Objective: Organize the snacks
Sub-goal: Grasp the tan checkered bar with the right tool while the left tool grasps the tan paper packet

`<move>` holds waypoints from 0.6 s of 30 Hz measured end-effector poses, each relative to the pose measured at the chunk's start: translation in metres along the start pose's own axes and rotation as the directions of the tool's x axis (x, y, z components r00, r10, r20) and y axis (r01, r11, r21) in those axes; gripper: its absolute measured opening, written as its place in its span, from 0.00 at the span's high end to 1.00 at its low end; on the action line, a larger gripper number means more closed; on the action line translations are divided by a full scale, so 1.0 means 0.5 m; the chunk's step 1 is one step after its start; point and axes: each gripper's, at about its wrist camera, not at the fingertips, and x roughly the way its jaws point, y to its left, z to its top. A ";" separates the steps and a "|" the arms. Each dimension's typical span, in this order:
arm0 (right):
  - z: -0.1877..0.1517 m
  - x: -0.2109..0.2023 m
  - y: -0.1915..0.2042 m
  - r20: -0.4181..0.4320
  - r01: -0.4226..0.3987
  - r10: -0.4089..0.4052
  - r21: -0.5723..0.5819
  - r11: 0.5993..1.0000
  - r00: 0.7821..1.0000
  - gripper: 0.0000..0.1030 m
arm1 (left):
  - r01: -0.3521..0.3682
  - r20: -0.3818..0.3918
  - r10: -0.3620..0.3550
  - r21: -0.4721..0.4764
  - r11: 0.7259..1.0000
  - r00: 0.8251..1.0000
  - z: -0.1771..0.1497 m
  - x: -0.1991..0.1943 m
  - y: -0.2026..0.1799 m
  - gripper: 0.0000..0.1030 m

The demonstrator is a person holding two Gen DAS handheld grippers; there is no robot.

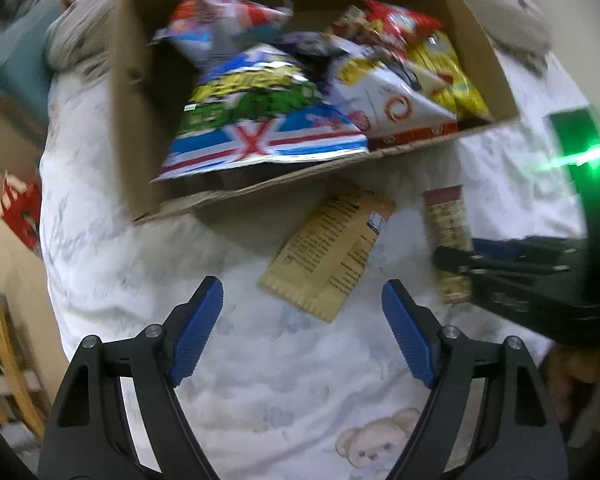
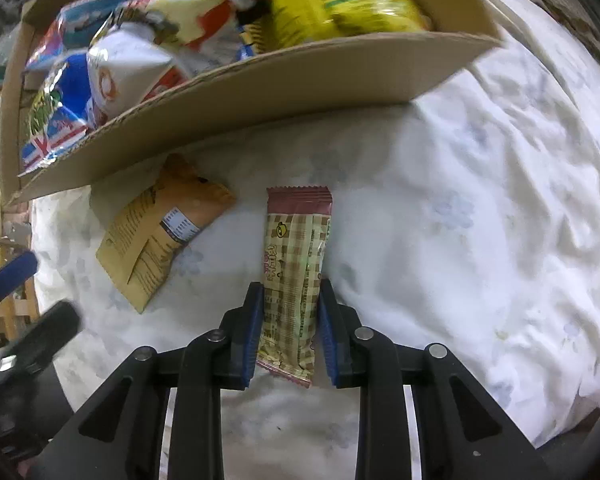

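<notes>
Right wrist view: my right gripper [image 2: 287, 330] has its ribbed blue pads clamped on the lower half of a long checked beige-and-maroon snack wrapper [image 2: 296, 276] with crimped ends, lying on the crumpled white printed bedsheet [image 2: 460, 240]. Just left of it lies a flat tan foil pouch [image 2: 160, 236], printed side up, near the open brown corrugated cardboard box [image 2: 260, 92] filled with glossy crisp bags. Left wrist view: my left gripper [image 1: 300, 332] hangs with jaws spread wide and nothing between them, above the sheet, short of the tan pouch. Only this view shows the box's full interior and a teddy-bear print [image 1: 376, 444].
</notes>
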 end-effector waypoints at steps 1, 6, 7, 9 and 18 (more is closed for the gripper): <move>-0.005 -0.004 -0.007 0.004 -0.011 0.011 0.010 1.000 1.000 0.73 | -0.008 -0.001 0.008 0.026 1.000 1.000 0.004 0.013 -0.010 0.23; -0.019 -0.034 -0.043 0.026 -0.085 0.083 0.058 0.995 0.996 0.73 | -0.027 -0.034 0.031 0.115 0.993 0.999 0.009 0.064 -0.041 0.23; -0.022 -0.043 -0.051 0.033 -0.103 0.100 0.070 0.992 0.994 0.73 | -0.024 -0.041 0.029 0.117 0.993 0.999 0.012 0.071 -0.042 0.23; -0.024 -0.061 -0.062 0.053 -0.127 0.123 0.085 0.988 0.991 0.73 | -0.016 -0.050 0.022 0.113 0.993 0.999 0.021 0.088 -0.046 0.23; -0.031 -0.128 -0.110 0.108 -0.183 0.171 0.109 0.977 0.979 0.73 | 0.026 -0.060 -0.019 0.118 0.993 0.998 0.038 0.130 -0.066 0.28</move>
